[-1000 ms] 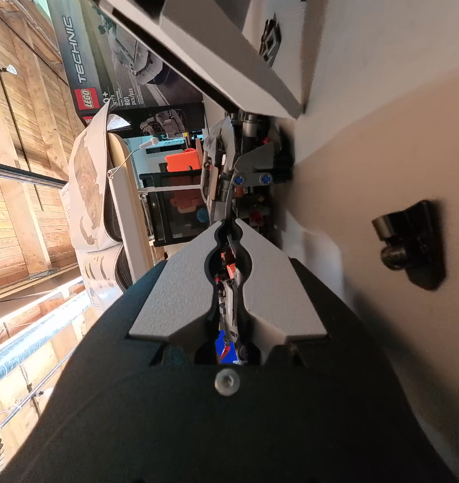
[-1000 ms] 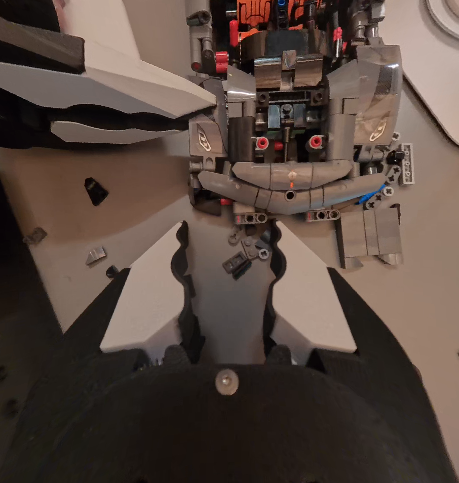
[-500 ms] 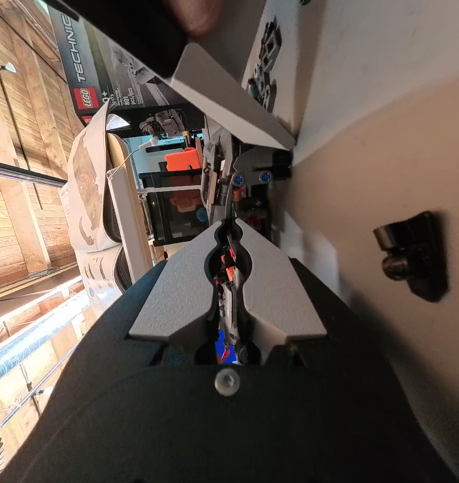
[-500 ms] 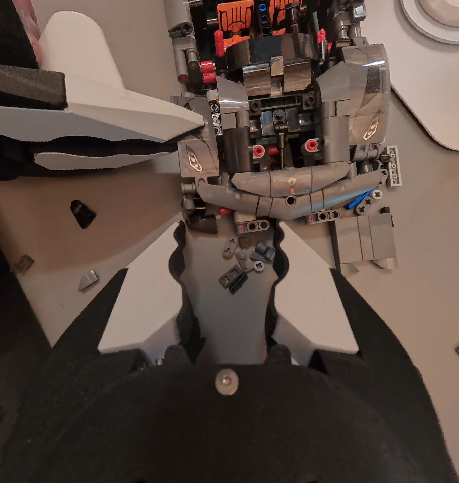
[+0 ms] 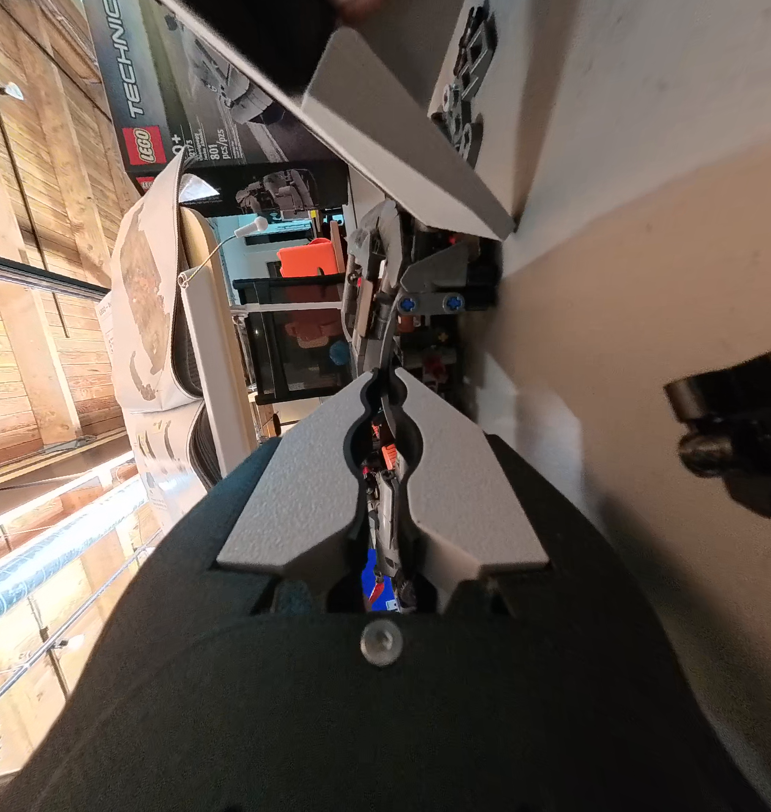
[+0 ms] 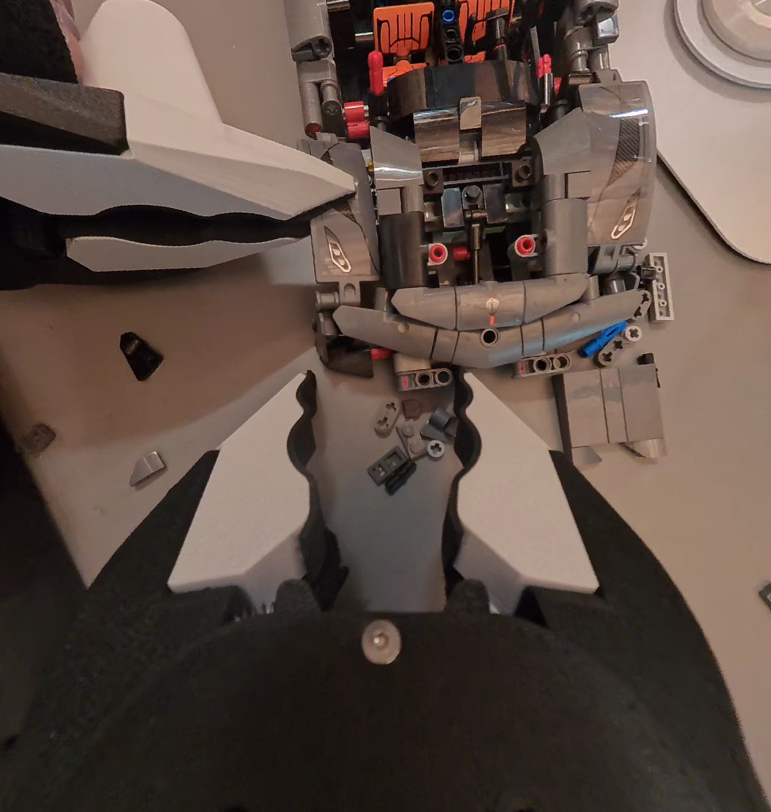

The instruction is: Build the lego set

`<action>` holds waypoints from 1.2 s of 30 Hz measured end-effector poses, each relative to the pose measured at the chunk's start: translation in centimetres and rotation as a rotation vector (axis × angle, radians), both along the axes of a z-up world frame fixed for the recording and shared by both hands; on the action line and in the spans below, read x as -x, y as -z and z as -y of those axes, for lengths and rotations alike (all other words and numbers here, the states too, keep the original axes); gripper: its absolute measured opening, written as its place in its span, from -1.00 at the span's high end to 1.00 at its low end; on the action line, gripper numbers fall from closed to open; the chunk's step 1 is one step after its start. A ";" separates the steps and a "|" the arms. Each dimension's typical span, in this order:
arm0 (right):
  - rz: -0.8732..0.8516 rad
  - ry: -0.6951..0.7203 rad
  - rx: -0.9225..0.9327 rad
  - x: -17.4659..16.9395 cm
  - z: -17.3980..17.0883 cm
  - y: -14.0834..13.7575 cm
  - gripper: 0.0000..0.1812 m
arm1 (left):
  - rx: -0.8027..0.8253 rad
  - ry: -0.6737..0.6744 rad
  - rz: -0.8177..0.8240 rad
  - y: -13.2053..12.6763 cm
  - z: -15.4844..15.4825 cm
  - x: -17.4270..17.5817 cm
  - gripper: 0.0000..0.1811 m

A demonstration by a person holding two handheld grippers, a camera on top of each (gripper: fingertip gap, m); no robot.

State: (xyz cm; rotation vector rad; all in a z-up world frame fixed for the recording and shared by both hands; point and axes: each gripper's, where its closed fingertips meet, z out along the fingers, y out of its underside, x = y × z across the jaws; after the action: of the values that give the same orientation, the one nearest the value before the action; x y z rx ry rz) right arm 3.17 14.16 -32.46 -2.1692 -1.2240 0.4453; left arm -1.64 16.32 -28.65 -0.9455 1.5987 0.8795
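The dark grey lego car (image 6: 484, 303) lies on the table with its front bumper towards me; orange and red parts show farther back. My right gripper (image 6: 383, 382) is open, its fingertips just short of the bumper. A small heap of loose grey pieces (image 6: 408, 444) lies between its fingers. My left gripper (image 6: 326, 211) comes in from the left, shut on the car's left side panel. In the left wrist view my left gripper (image 5: 386, 375) is shut on a thin part of the car (image 5: 432, 272), and a right gripper finger (image 5: 397, 132) crosses the top.
A grey panel assembly (image 6: 612, 408), a blue pin (image 6: 601, 340), a black slope piece (image 6: 140, 356) and a light grey slope (image 6: 149, 468) lie around the car. A white round dish (image 6: 735, 39) is at the far right. The lego box (image 5: 177, 88) and booklet (image 5: 151, 307) stand behind. The grippers' ends are close to 7 cm from one another.
My right gripper has moved forward towards the car's bumper, so the loose pieces now lie between its fingers. My left gripper keeps its hold on the car.
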 end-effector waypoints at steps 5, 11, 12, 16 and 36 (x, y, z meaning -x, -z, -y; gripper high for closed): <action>0.004 0.007 -0.013 -0.2 -0.2 -0.1 0.44 | 0.004 -0.003 0.003 0.0 0.0 0.0 1.00; 0.059 0.006 -0.096 -0.4 -0.6 -0.4 0.44 | 0.007 -0.003 0.008 0.0 0.0 0.0 1.00; 0.070 0.003 -0.111 -0.4 -0.6 -0.5 0.47 | 0.008 -0.003 0.009 0.0 0.0 0.0 1.00; 0.062 0.000 -0.098 -0.4 -0.6 -0.4 0.49 | 0.011 -0.004 0.012 0.0 0.0 0.0 1.00; 0.061 -0.029 -0.087 -0.3 -0.8 -0.3 0.53 | 0.021 -0.016 0.016 0.2 -0.2 0.2 1.00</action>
State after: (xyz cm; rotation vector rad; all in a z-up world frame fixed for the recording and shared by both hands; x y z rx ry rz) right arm 3.47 14.99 -32.15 -2.1076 -1.2860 0.3339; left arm -1.79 16.53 -28.80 -0.9796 1.5920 0.8659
